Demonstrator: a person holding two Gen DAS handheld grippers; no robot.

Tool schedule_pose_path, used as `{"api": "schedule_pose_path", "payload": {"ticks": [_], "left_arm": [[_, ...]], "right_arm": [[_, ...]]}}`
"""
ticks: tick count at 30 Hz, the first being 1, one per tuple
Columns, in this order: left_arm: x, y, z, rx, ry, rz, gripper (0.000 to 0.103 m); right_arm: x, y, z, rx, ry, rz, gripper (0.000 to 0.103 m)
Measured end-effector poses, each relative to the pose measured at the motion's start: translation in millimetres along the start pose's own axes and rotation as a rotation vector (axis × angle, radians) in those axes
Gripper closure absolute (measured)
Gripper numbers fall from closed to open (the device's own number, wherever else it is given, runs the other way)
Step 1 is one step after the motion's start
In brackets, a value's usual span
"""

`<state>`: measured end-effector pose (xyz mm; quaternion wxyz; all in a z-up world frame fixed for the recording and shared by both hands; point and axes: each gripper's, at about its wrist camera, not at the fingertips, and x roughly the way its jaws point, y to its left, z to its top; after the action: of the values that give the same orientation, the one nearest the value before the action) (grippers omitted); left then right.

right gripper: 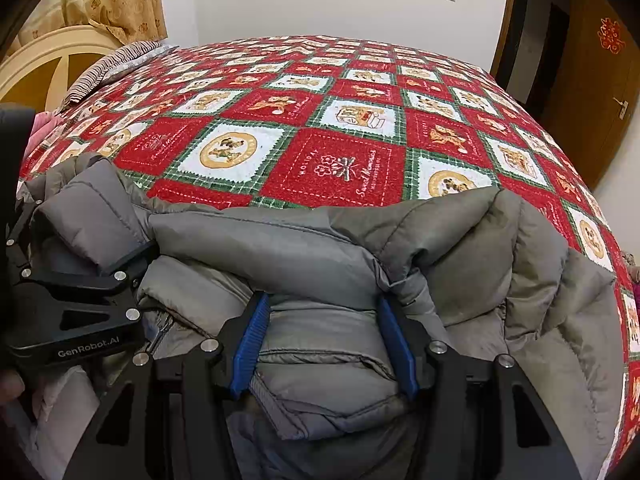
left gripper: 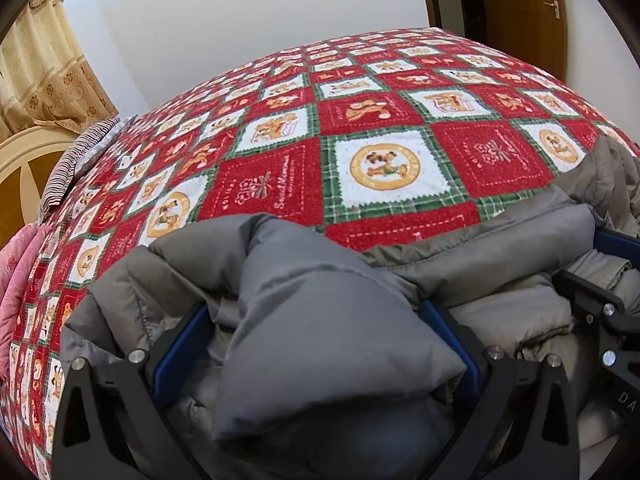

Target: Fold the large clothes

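A grey puffy jacket (left gripper: 500,240) lies bunched at the near edge of the bed. In the left wrist view a thick fold of it bulges up between the blue pads (left gripper: 188,344), and my left gripper (left gripper: 316,312) is shut on that fold. My right gripper (left gripper: 600,268) shows at the right edge of the same view, close beside it. In the right wrist view my right gripper (right gripper: 323,304) is shut on another padded fold of the jacket (right gripper: 480,240), with its blue pads (right gripper: 252,344) pressed into both sides. My left gripper (right gripper: 92,256) sits at the left there, closed on a rolled part.
The bed is covered by a red, white and green patchwork quilt (right gripper: 340,168) that stretches away ahead. A striped pillow (right gripper: 112,64) and a cream headboard (right gripper: 44,64) are at far left, pink cloth (left gripper: 20,280) hangs at the left edge, and a wooden door (right gripper: 592,92) stands at right.
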<state>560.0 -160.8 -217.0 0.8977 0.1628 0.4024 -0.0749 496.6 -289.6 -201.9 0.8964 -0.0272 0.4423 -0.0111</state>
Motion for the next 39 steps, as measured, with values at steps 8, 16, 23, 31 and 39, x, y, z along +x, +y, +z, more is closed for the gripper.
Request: {"api": "schedule_pose_path", "payload": {"ticks": [8, 16, 23, 31, 39], "left_arm": [[-2.7, -2.5, 3.7, 0.019, 0.004, 0.022, 0.0], [-103.2, 43.9, -15.3, -0.007, -0.087, -0.035, 0.0], [-170.3, 88.0, -142.9, 0.054, -0.048, 0.007, 0.0], [-207.7, 115.0, -270.0, -0.026, 0.07, -0.032, 0.0], [-234.5, 122.9, -311.1, -0.126, 0.04, -0.078, 0.0]], "right_arm": [[-1.0, -1.4, 2.0, -0.001, 0.005, 0.007, 0.046], [-79.6, -29.7, -19.4, 0.026, -0.048, 0.031, 0.038], [-150.2, -69.7, -126.6, 0.1, 0.009, 0.038, 0.038], [-218.0, -73.1, -256.8, 0.186, 0.056, 0.097, 0.038], [-262.1, -58.1, -331.8, 0.232, 0.013, 0.143, 0.038]]}}
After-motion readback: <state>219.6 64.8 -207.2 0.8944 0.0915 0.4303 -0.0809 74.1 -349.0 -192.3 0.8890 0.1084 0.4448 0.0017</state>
